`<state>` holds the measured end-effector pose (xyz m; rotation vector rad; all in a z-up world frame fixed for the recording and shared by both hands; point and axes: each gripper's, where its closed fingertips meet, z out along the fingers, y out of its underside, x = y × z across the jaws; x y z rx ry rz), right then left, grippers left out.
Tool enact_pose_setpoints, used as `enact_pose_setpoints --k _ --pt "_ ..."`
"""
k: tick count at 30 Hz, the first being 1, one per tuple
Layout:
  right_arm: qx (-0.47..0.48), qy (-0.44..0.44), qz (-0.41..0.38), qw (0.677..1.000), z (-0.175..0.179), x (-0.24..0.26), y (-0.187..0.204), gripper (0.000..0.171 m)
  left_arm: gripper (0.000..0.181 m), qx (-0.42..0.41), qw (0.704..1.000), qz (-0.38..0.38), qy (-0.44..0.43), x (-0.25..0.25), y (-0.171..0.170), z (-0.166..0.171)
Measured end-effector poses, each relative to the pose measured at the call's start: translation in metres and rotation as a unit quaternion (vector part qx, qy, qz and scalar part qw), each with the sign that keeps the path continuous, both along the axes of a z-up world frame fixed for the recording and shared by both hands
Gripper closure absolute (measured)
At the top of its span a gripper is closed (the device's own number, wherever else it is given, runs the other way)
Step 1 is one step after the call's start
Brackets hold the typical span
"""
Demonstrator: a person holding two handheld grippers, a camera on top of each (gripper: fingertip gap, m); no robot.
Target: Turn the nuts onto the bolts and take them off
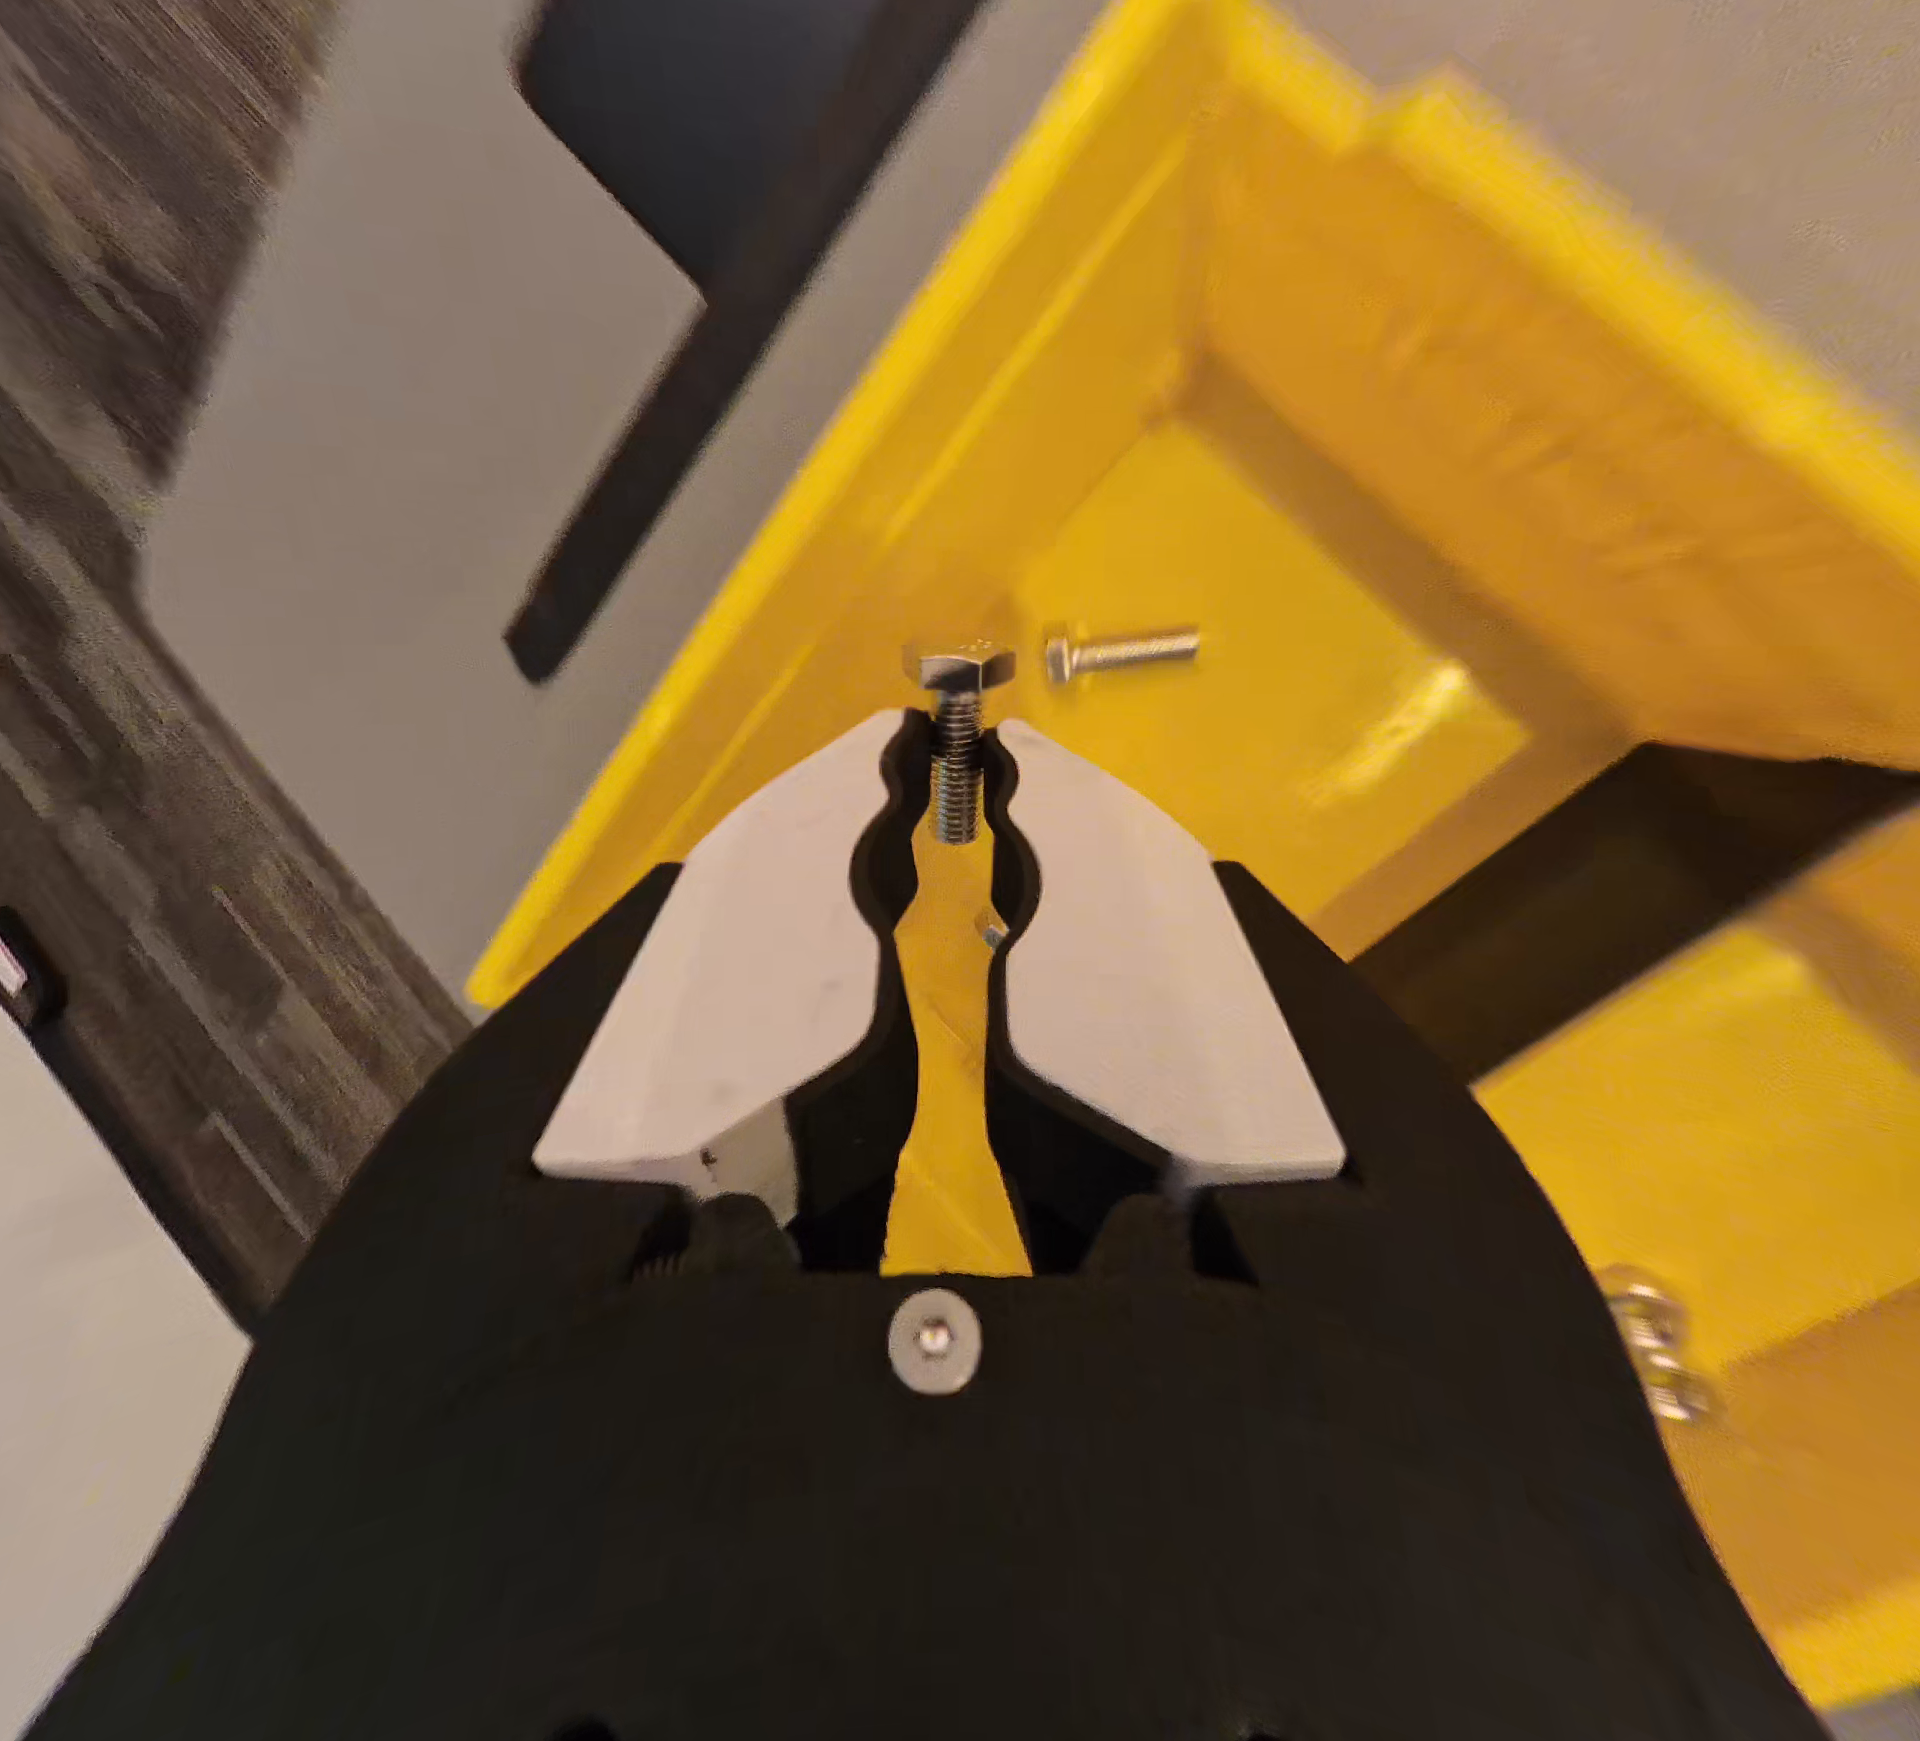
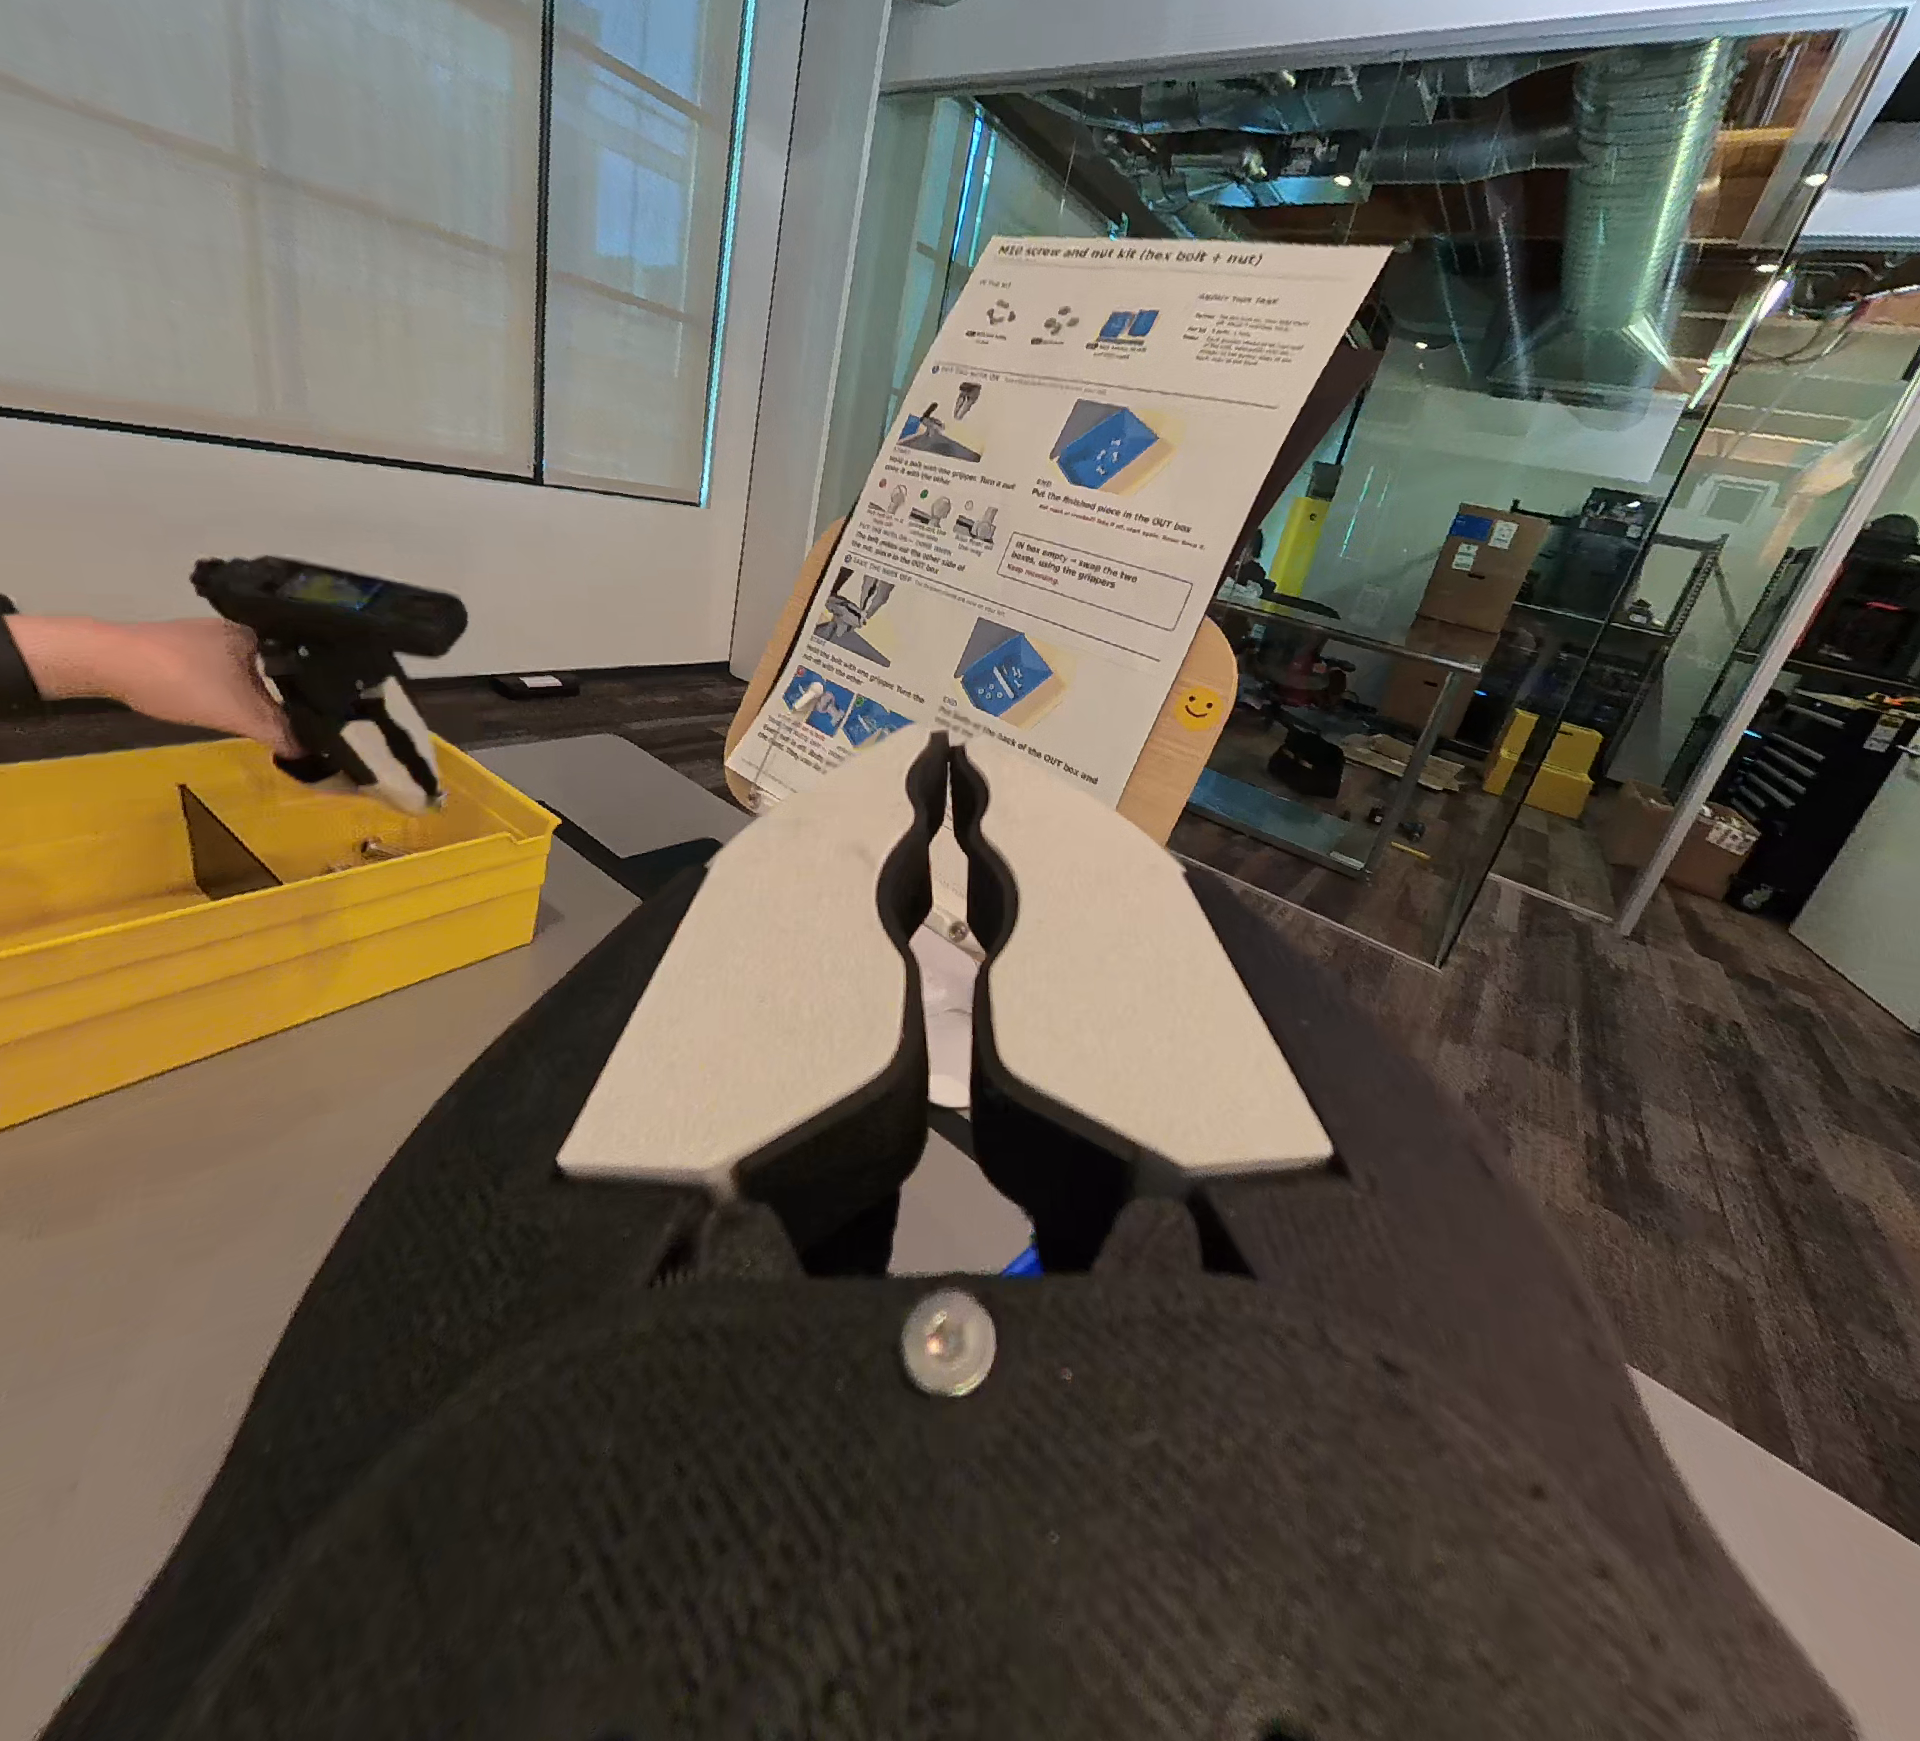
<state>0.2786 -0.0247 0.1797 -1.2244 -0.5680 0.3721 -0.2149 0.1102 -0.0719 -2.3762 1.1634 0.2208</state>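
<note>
My left gripper (image 1: 954, 730) is shut on the threaded shaft of a steel bolt (image 1: 956, 668), whose hex head sticks out beyond the fingertips. It is held over a yellow bin (image 1: 1299, 403). A second bolt (image 1: 1122, 652) lies on the bin floor just right of the held one. A few nuts or washers (image 1: 1652, 1348) lie in the bin's nearer compartment at right. In the right wrist view, the left gripper (image 2: 416, 792) reaches into the yellow bin (image 2: 260, 943), held by a hand. My right gripper (image 2: 948, 746) is shut with nothing between its fingers, above the grey table.
A black divider (image 2: 223, 844) splits the bin. A printed instruction sheet (image 2: 1070, 528) leans on a wooden stand behind the right gripper. A black mat (image 1: 644, 81) lies on the table beside the bin. A glass wall (image 2: 1558, 496) stands at right, carpeted floor beyond. The tips of one gripper are about 55 centimetres away from the tips of the other.
</note>
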Motion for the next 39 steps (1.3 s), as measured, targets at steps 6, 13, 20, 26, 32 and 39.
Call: enact_pose_setpoints --k 6,13,20,26,32,39 --pt "0.03 -0.003 0.028 0.999 0.013 -0.014 -0.019 0.17 0.172 0.061 0.984 -0.101 -0.131 0.143 -0.061 0.107" --pt "0.055 -0.045 0.039 0.997 0.019 -0.034 -0.039 0.17 0.172 -0.057 0.964 -0.239 -0.099 0.286 -0.135 -0.004" --pt "0.072 -0.041 0.035 0.996 0.027 -0.024 -0.05 0.17 0.172 -0.105 0.947 -0.296 -0.064 0.307 -0.158 -0.066" --pt "0.08 -0.009 0.042 0.996 0.034 -0.009 -0.055 0.17 0.172 -0.109 0.942 -0.317 -0.024 0.306 -0.164 -0.082" --pt "0.085 0.013 0.043 0.995 0.039 0.003 -0.059 0.17 0.172 -0.121 0.94 -0.318 -0.028 0.306 -0.168 -0.087" --pt "0.086 0.02 0.041 0.995 0.04 0.008 -0.06 0.17 0.156 -0.018 0.945 -0.301 -0.127 0.323 -0.158 -0.036"
